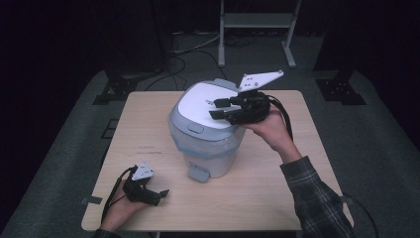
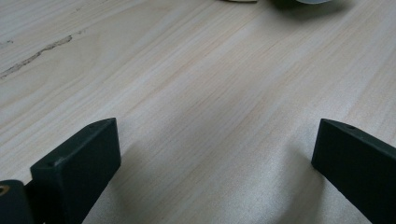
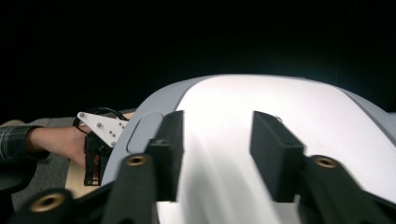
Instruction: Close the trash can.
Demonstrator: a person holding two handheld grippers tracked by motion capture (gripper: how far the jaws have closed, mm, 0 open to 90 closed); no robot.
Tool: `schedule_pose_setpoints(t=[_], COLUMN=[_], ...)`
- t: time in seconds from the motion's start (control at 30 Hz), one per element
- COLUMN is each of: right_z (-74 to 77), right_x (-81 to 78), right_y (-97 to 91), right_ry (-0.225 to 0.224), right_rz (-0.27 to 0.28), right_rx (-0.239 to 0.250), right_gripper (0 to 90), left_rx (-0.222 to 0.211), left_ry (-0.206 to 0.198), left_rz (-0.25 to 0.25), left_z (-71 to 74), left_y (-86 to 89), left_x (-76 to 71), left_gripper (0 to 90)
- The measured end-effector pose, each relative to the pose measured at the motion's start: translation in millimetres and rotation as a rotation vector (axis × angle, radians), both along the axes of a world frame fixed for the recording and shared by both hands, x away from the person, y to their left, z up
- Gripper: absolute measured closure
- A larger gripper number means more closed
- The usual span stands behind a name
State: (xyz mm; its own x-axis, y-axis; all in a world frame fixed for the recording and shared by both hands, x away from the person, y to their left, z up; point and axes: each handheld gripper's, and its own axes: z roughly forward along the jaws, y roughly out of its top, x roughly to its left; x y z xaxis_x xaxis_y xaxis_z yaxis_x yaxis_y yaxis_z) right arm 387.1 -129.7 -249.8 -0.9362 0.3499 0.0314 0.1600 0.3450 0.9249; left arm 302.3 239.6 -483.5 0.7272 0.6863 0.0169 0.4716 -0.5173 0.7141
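Right gripper (image 1: 218,108) hovers over the bin lid (image 1: 208,101), jaws partly apart and holding nothing.

Its two black jaws point across the white lid of the pedal bin (image 1: 207,134), which stands at the middle of the wooden table (image 1: 277,198) — the lid is shut and the grey pedal faces the person. Left gripper (image 1: 159,194) rests low near the table's front left corner, well apart from the bin — jaws wide, only bare wood between them.

No text, label, brand or number can be read here. The white lid (image 1: 205,101) of the bin (image 1: 208,148) carries a small dark mark toward three o'clock, just beside the right gripper (image 1: 218,109), too small and blurred to make out.
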Motion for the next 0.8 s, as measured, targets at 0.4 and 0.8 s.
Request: schedule_pose_setpoints(t=[0.4,0.8], right_z=[-4.3,-32.8], right_x=[-24.1,-47.1], right_y=[-66.8,-108.7], right_ry=[-0.019,-0.001], right_rz=[-0.101,-0.173], right_rx=[0.029,0.012], right_gripper=[34.1,29.6], left_rx=[-0.001,-0.001], left_ry=[0.0,0.0], left_rz=[-0.002,-0.002], left_z=[0.0,0.0], left_y=[0.0,0.0], left_x=[0.4,0.4], left_gripper=[0.2,0.2])
